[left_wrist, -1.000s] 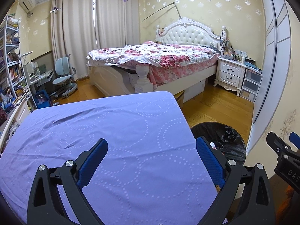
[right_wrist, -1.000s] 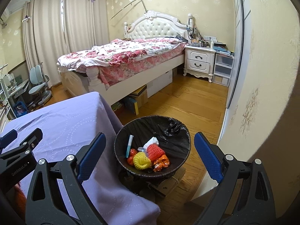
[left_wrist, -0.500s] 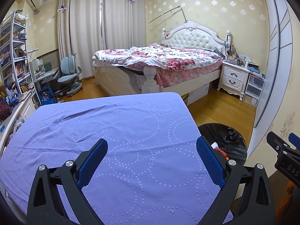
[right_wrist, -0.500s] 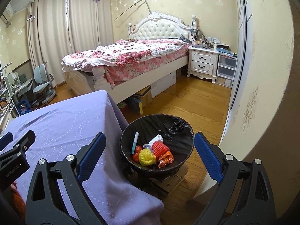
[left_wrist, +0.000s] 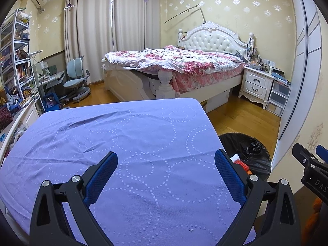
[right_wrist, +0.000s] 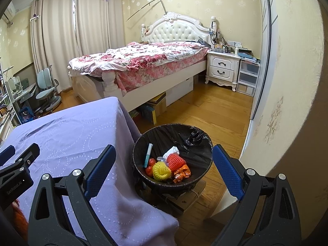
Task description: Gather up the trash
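A round bin (right_wrist: 143,143) lined with a black bag stands on the floor beside the table's right edge. Inside lie a yellow foam net (right_wrist: 161,169), a red foam net (right_wrist: 175,160), an orange wrapper (right_wrist: 182,172), a white crumpled piece (right_wrist: 171,150) and a light blue tube (right_wrist: 148,154). The bin also shows in the left wrist view (left_wrist: 256,155). My right gripper (right_wrist: 164,169) is open and empty, above the bin. My left gripper (left_wrist: 167,177) is open and empty over the purple tablecloth (left_wrist: 127,143).
The bin rests on a cardboard box (right_wrist: 184,199). A bed (right_wrist: 139,65) with floral bedding stands behind, a white nightstand (right_wrist: 222,68) to its right. A desk chair (left_wrist: 76,80) and shelves (left_wrist: 16,61) are at the left. A wall (right_wrist: 287,82) is close on the right.
Both grippers have pulled back and risen a little, so more of the table and the bin shows. Both stayed open and empty.
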Available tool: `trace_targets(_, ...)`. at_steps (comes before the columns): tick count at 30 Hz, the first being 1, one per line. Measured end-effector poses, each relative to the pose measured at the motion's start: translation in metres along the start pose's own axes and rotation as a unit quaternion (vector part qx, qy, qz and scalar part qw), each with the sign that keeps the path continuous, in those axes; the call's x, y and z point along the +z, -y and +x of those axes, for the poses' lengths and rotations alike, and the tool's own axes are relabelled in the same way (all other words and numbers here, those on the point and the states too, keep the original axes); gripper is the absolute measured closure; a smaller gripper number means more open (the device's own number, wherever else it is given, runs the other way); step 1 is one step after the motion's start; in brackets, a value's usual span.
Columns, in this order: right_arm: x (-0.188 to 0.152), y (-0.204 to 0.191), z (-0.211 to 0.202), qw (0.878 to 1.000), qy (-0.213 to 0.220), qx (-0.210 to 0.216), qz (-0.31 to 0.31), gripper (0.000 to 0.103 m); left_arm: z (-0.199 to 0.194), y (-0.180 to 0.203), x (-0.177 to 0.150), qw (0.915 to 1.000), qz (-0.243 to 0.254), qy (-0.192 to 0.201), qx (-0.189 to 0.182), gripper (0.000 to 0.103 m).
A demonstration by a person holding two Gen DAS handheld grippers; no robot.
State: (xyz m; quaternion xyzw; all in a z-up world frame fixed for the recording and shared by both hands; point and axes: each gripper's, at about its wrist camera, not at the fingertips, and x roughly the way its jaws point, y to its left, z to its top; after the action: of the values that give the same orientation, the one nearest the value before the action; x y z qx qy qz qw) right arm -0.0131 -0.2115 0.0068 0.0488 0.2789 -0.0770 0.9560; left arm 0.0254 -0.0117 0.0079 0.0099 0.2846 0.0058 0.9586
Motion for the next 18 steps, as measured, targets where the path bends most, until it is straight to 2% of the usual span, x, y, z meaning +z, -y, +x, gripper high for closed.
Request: trace_targets(18,0.0001,-0.0014,0.0007,1.0,-0.001,0.0,0.0,0.01,-0.0005,-0.0014,-0.0005,1.0,0.0,-0.001,0.0,0.008)
